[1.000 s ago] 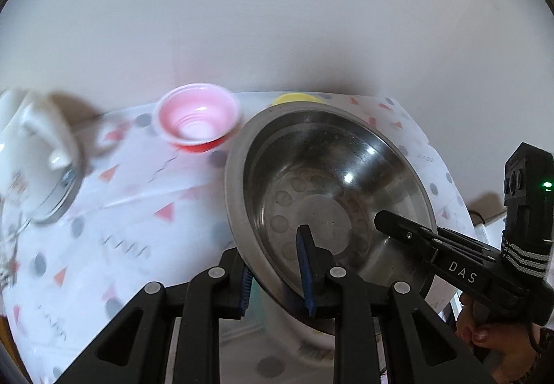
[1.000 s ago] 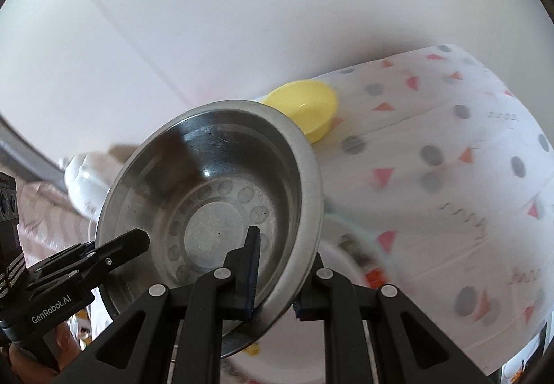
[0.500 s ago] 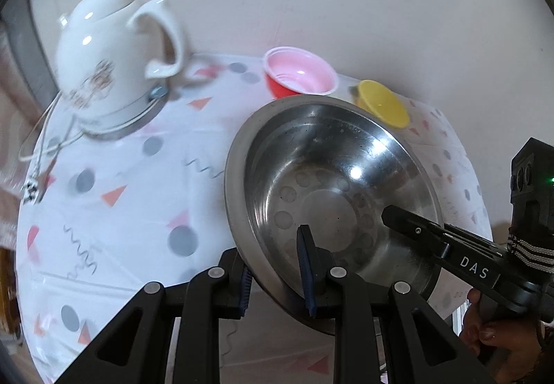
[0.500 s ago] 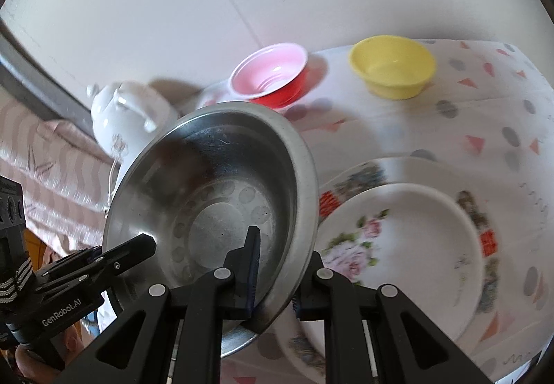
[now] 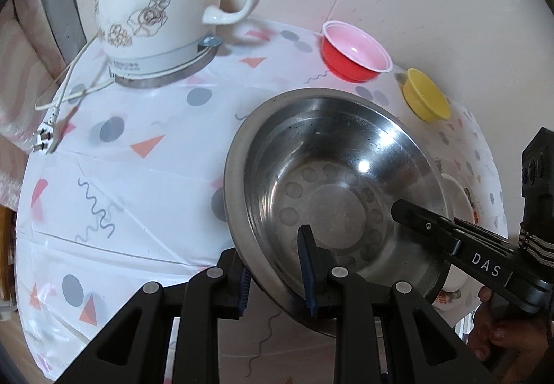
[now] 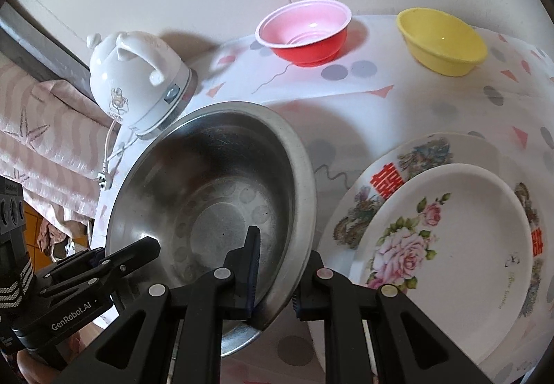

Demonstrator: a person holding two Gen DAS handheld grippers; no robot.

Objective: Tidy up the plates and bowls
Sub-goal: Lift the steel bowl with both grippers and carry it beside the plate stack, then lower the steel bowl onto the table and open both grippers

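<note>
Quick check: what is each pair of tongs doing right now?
Left tongs: closed on the steel bowl's rim.
Right tongs: closed on the same bowl's rim, opposite side.

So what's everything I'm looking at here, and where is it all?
steel bowl: one, silver, held tilted above the table by both tongs
red bowl: one, red with pink inside, far side of table
yellow bowl: one, yellow, right of the red bowl
floral plate: one, white with pink roses, stacked on the patterned plate
patterned plate: one, white with red characters, right of the steel bowl
kettle: one, white, far left, cord unplugged
tablecloth: one, white with dots and triangles
left tongs: black, clamping the rim
right tongs: black, clamping the rim
</note>
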